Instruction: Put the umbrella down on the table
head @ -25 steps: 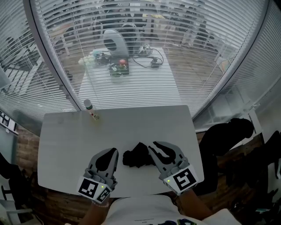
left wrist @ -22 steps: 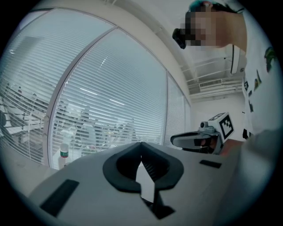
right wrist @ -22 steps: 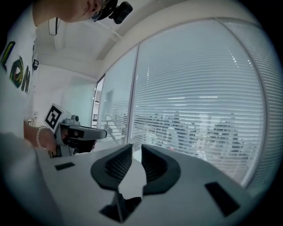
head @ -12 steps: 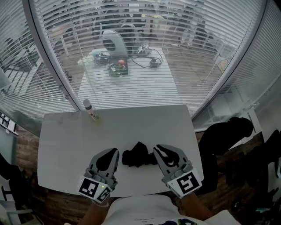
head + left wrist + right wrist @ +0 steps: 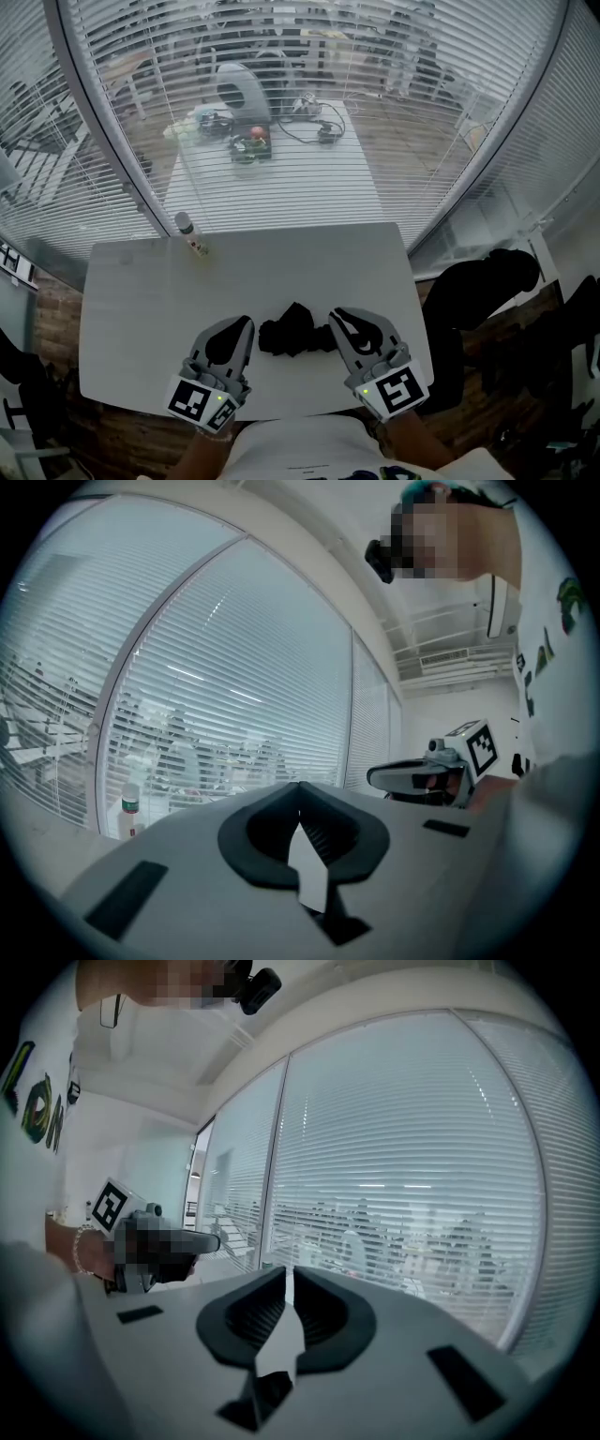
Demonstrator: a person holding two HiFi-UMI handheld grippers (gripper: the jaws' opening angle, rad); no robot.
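Note:
The black folded umbrella (image 5: 292, 331) lies crumpled on the white table (image 5: 141, 300), near the front edge and between my two grippers. My right gripper (image 5: 336, 316) sits just right of it, tips close to its right end. Its jaws have just been closing and now stand shut with nothing between them (image 5: 285, 1271). My left gripper (image 5: 242, 324) rests left of the umbrella, a short gap away, also shut and holding nothing (image 5: 300, 787). Neither gripper view shows the umbrella.
A small bottle (image 5: 190, 234) stands at the table's far left edge, also seen as the bottle (image 5: 129, 808). Slatted blinds over curved glass close off the far side. Behind the glass is another table (image 5: 281, 178) with cables and gear. A dark bag (image 5: 487, 281) sits to the right.
The right gripper has drawn a little to the right, off the umbrella's end, and its jaws have narrowed. The umbrella and left gripper have stayed put.

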